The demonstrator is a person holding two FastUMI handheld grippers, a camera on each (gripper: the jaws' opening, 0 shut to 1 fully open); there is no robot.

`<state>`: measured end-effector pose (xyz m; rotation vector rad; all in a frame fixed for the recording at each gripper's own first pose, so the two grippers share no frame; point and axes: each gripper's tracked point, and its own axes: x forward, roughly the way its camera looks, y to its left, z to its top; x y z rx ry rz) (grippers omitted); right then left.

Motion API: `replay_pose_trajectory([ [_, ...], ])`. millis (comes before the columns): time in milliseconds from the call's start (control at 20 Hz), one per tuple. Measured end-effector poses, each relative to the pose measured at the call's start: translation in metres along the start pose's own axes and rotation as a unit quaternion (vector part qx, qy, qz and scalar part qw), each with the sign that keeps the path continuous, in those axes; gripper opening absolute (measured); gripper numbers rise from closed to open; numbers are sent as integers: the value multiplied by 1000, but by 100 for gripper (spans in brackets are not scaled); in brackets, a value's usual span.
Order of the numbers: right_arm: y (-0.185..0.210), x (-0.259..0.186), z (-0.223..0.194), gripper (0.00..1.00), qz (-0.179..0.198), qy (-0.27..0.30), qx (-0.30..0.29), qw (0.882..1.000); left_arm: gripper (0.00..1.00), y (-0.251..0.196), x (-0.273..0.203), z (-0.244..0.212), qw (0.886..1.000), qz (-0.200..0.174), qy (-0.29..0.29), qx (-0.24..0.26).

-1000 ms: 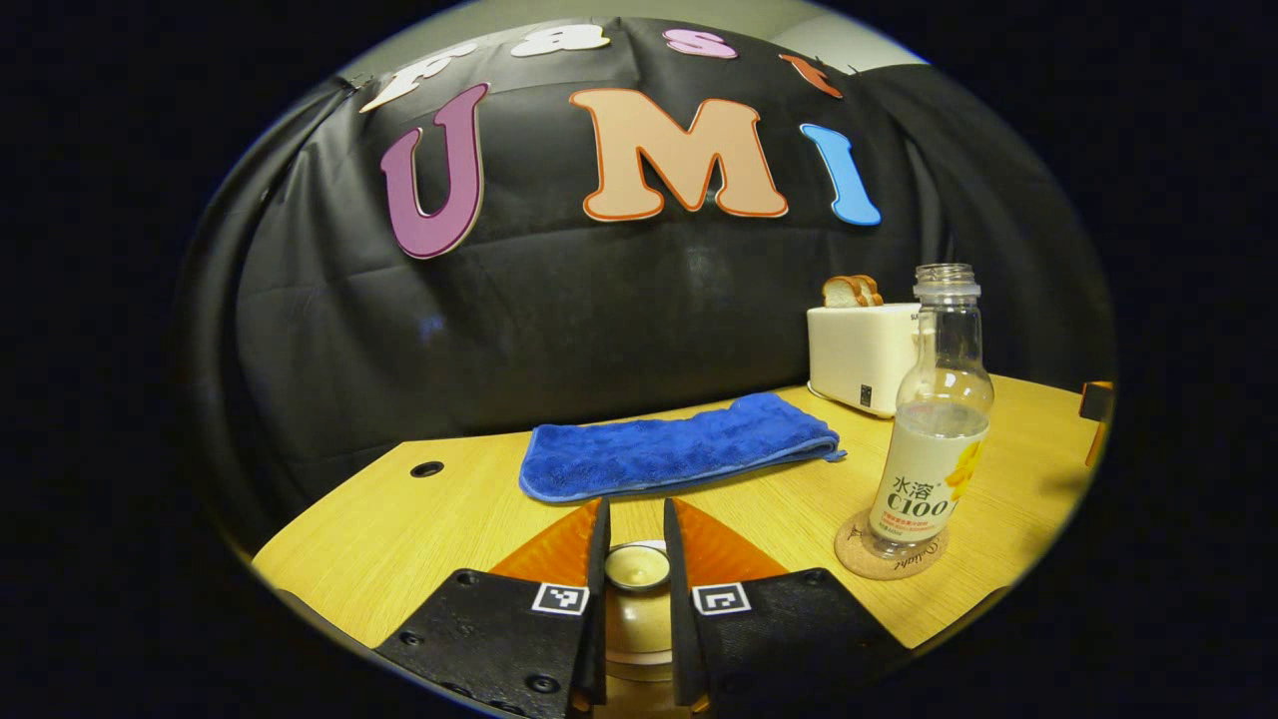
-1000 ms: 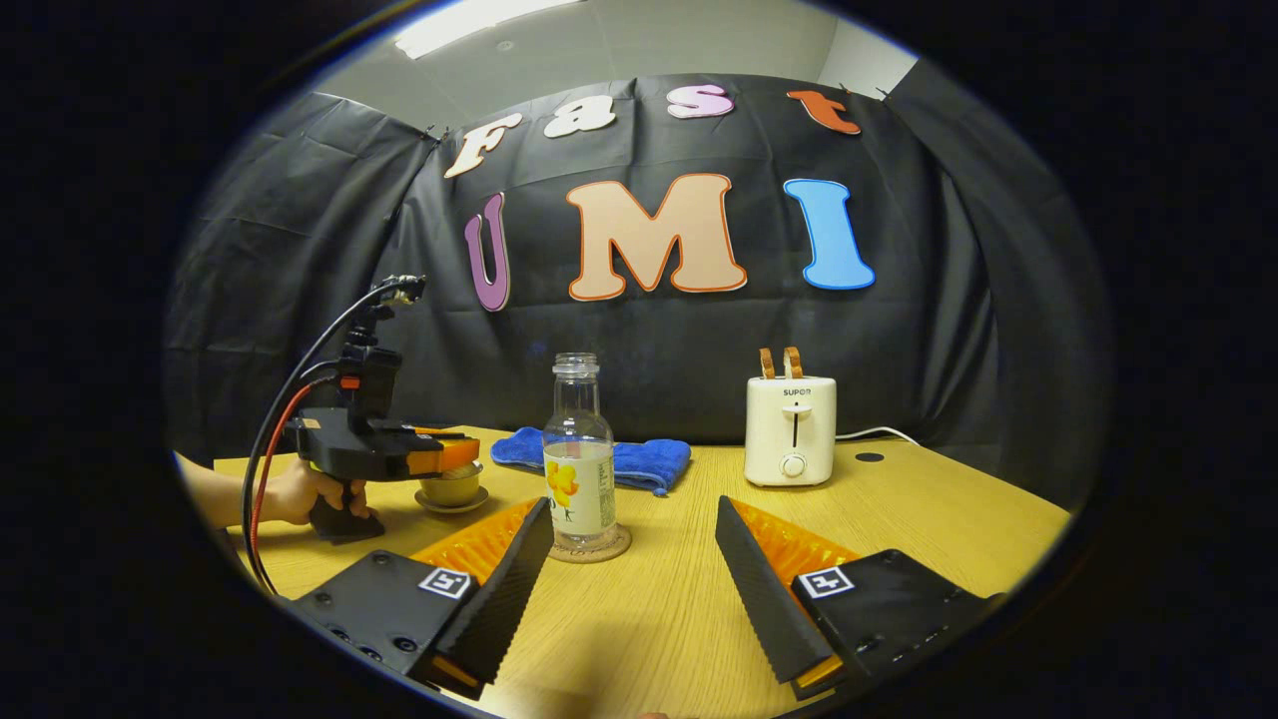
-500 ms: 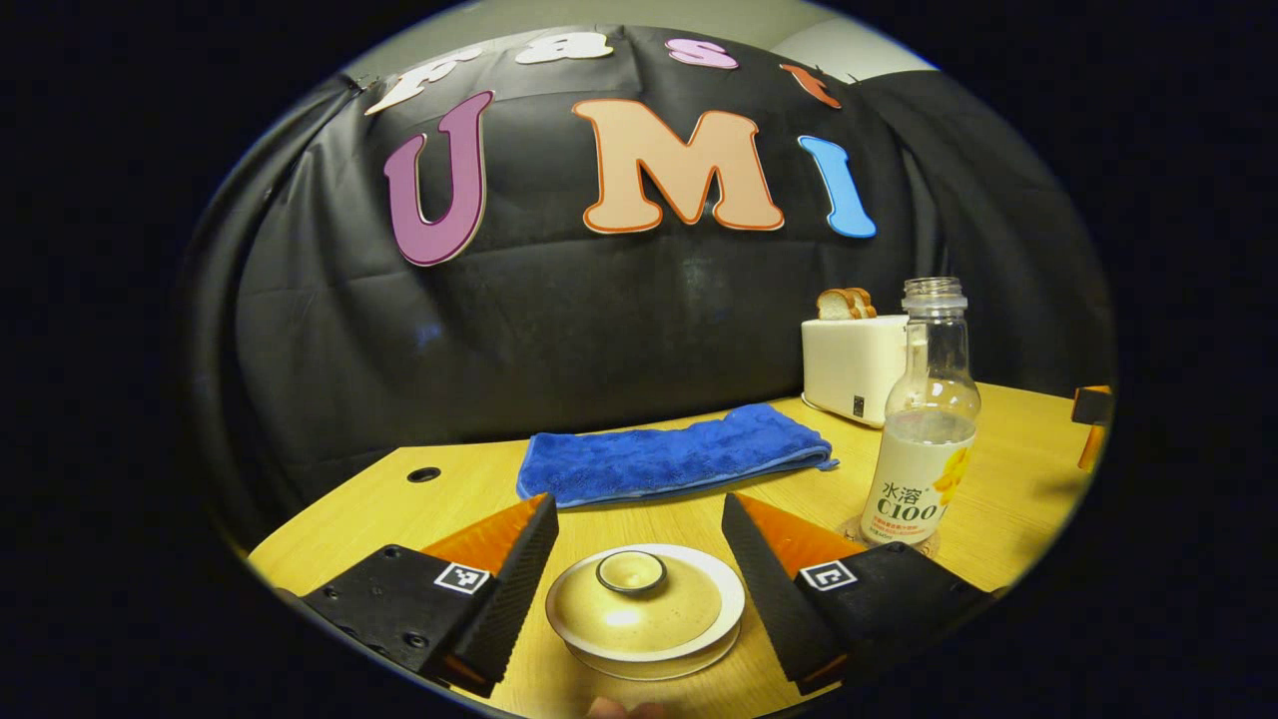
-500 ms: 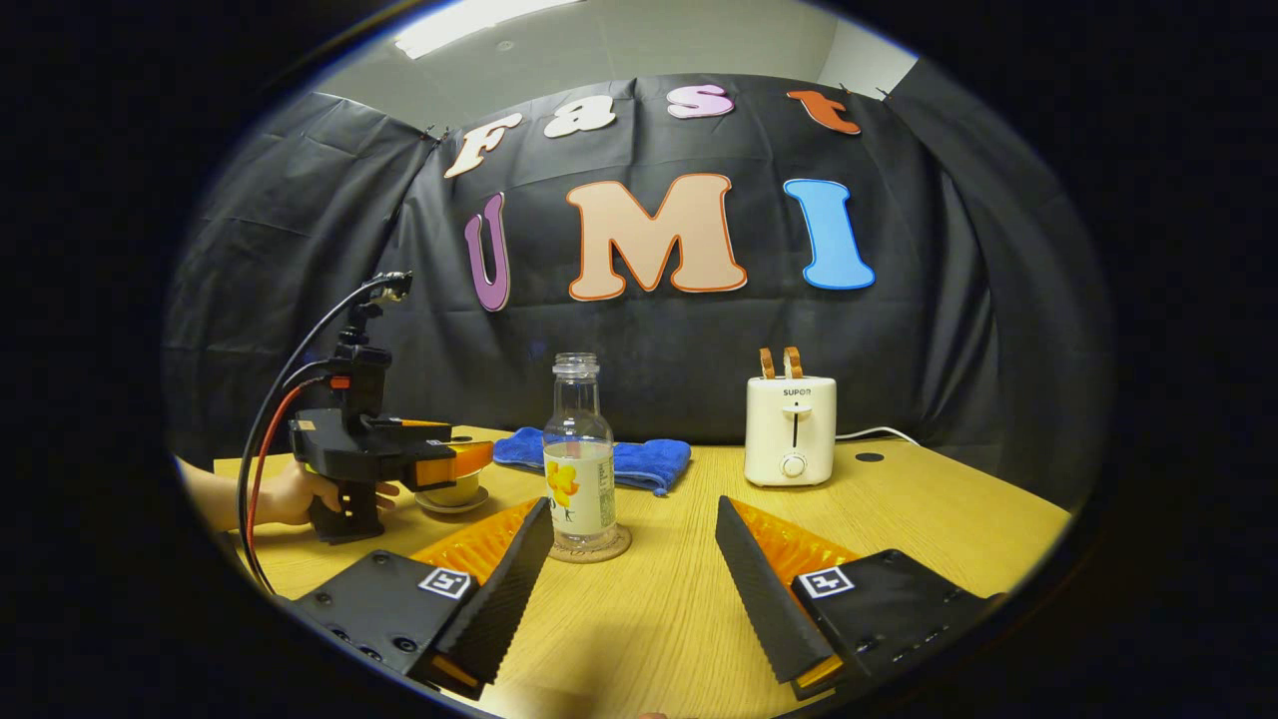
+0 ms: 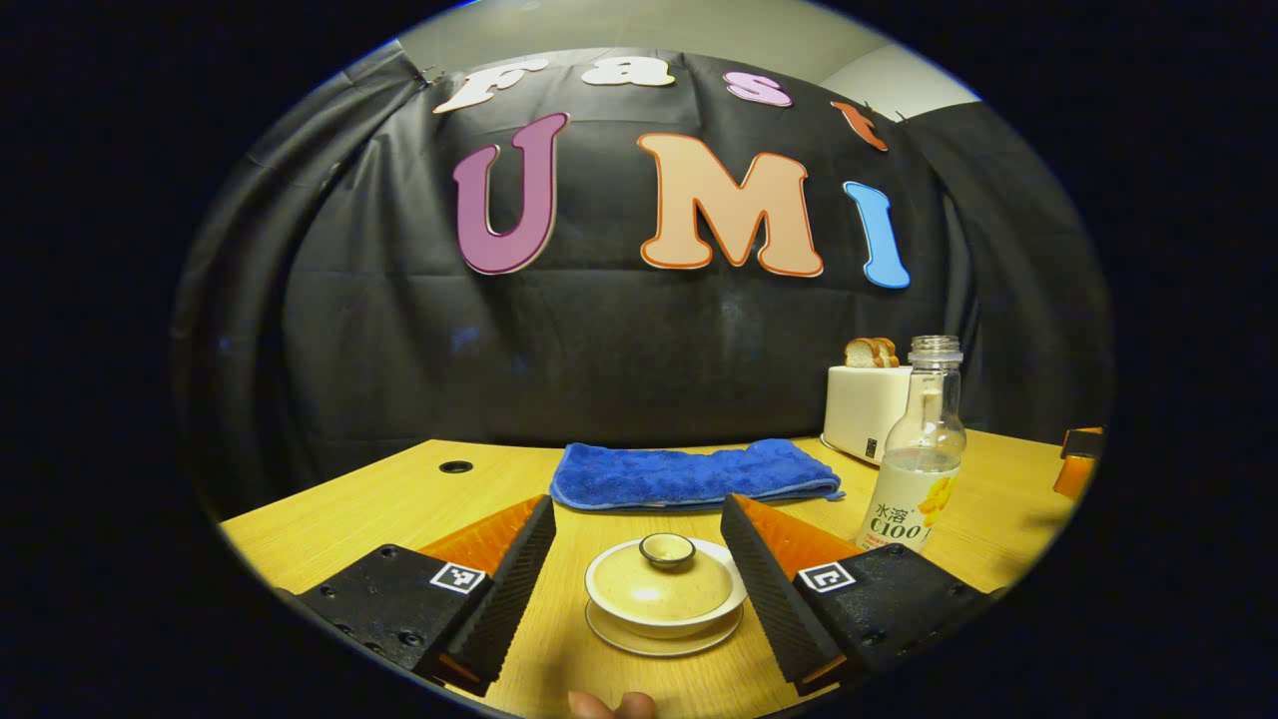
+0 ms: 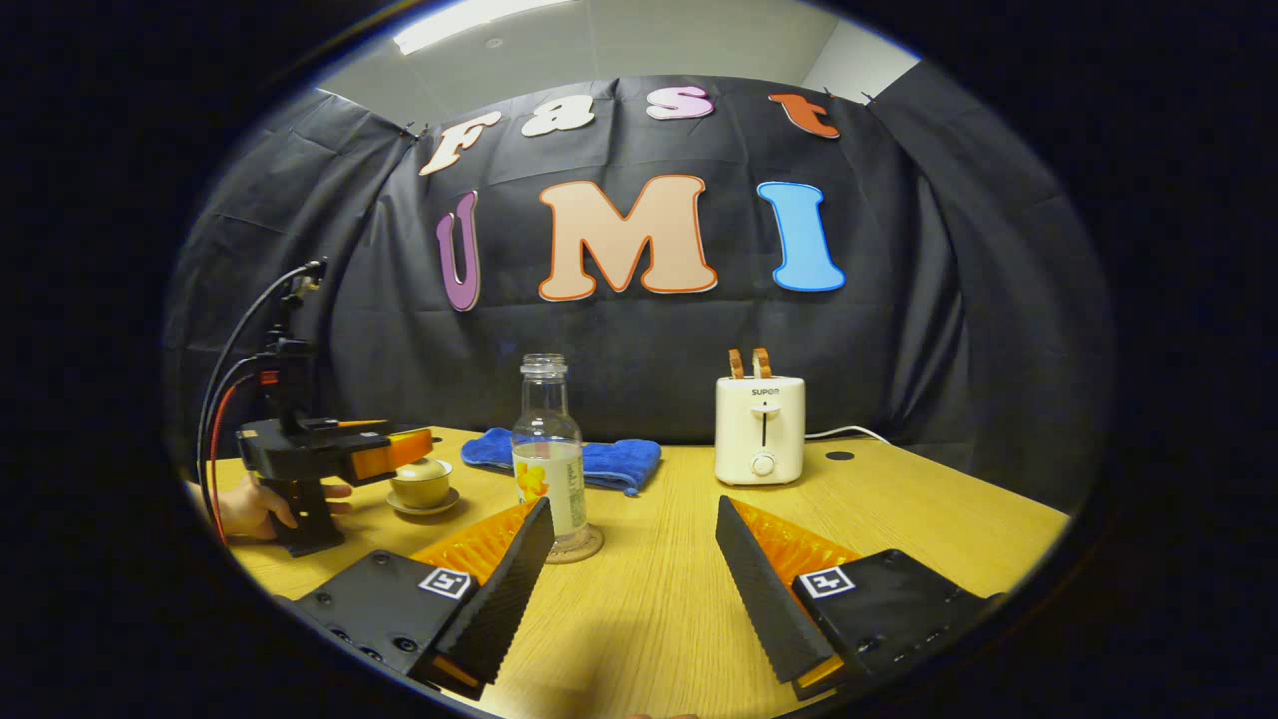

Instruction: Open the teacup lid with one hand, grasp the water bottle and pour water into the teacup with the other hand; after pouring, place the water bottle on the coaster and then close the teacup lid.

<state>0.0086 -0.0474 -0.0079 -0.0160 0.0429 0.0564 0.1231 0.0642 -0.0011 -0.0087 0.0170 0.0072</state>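
Observation:
The beige teacup [image 5: 664, 599] stands on its saucer [image 5: 639, 639] with the lid [image 5: 654, 581] seated on it. My left gripper [image 5: 637, 504] is open, one finger on each side of the cup and touching nothing. The water bottle [image 5: 914, 469] stands uncapped and upright at the right. In the right gripper view the bottle [image 6: 547, 464] rests on a round cork coaster [image 6: 589, 547]. My right gripper [image 6: 634, 506] is open just right of it and holds nothing. The left gripper [image 6: 384, 454], held by a hand [image 6: 250, 504], sits beside the teacup [image 6: 421, 482].
A folded blue towel [image 5: 694, 474] lies behind the cup on the wooden table [image 5: 399, 499]. A white toaster [image 6: 759, 429] with bread in it stands at the back, its cord trailing right. A cable hole [image 6: 839, 456] marks the tabletop.
My left gripper, shut on the lid knob one second ago, has opened and drawn back from the cup; the lid stays on. The right gripper has shifted slightly to the right.

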Motion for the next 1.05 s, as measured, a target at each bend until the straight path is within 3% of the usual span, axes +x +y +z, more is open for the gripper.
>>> replay_pose_trajectory([
  [200, 8, -5, 0, 100, -9, 0, -1, 1000, 98, -19, -35, 2, 1000, -18, -4, 1],
  [1050, 53, -53, -1, 99, -4, 0, 0, 1000, 98, -45, -144, 0, 1000, 19, -6, 3],
])
